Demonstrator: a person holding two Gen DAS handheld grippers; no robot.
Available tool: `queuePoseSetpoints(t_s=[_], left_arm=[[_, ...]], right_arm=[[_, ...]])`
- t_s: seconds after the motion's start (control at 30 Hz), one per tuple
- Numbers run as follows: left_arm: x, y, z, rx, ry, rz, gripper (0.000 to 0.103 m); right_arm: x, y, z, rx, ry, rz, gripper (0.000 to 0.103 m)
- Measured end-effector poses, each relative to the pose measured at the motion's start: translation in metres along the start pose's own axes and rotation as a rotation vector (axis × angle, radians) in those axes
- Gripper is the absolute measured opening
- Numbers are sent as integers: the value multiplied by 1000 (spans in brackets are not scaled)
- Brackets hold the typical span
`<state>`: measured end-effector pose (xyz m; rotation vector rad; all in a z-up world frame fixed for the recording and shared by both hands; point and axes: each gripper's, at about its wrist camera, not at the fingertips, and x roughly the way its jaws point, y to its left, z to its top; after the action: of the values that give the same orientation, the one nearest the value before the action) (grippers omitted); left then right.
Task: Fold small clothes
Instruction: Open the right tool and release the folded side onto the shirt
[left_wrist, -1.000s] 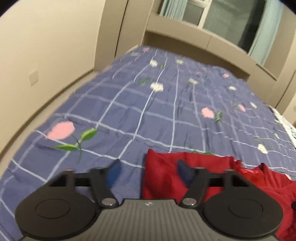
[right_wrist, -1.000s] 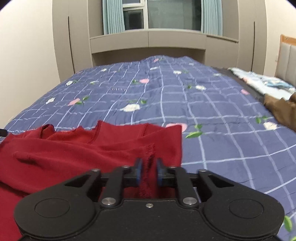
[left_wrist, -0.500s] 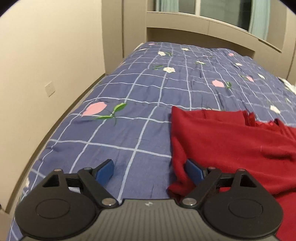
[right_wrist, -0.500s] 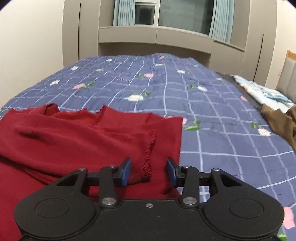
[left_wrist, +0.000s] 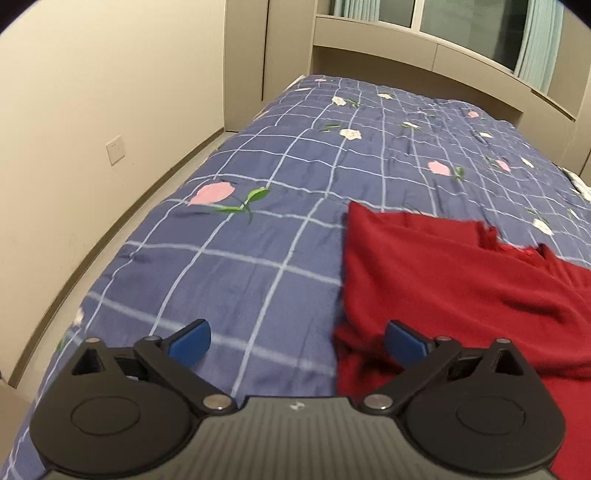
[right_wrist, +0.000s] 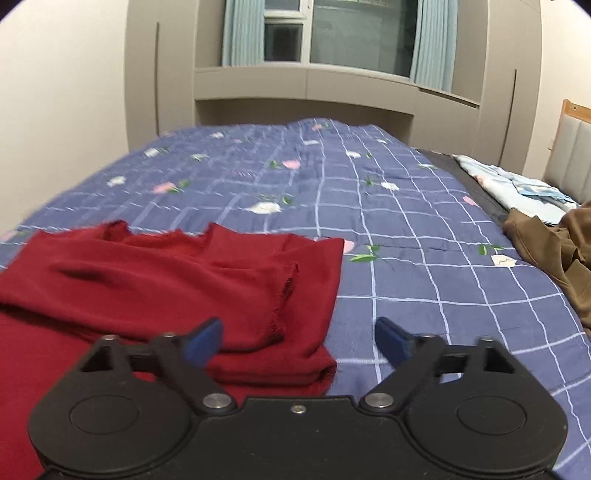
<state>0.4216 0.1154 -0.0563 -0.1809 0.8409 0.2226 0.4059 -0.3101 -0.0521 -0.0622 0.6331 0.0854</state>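
Red knit garment (right_wrist: 155, 280) lies on a bed, spread over a blue quilt (right_wrist: 424, 258) printed with a white grid and small pink and white flowers. The garment is partly folded: one side is doubled over, leaving a stacked, rounded edge at its near right corner, and a frayed, stitched hem runs down the top layer.

Both hand-held grippers are released. The right gripper (right_wrist: 298, 339) has just been opening; its blue-padded jaws stand wide apart, with the garment's folded corner lying below and between them, untouched by either pad. The left gripper (left_wrist: 297, 341) has also just been opening. Its jaws are spread wide over the garment's left edge; the right pad hangs over red cloth, the left pad over bare quilt, and neither presses anything.

The step in hand looks like letting go after a fold and choosing the next grip. To do it well, each gripper should probably take a clean edge or corner, pinching every layer together, so that the cloth lifts evenly and does not slide open.

The cloth looks soft, thick and limp, with shallow wrinkles, so it will likely sag and drag. A brown garment (right_wrist: 546, 251) and pale blue fabric (right_wrist: 517, 188) lie well apart at the bed's right side.
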Motion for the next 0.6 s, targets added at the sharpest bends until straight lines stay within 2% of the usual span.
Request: queuePoseSetpoints(t_s=[0.13, 0.6], left_arm=[[-31, 2, -25, -3, 14, -23, 102], [-121, 8, -111, 35, 70, -71, 102]], right_arm=[[-36, 2, -10, -5, -11, 56, 102], [-149, 20, -68, -20, 24, 129, 102]])
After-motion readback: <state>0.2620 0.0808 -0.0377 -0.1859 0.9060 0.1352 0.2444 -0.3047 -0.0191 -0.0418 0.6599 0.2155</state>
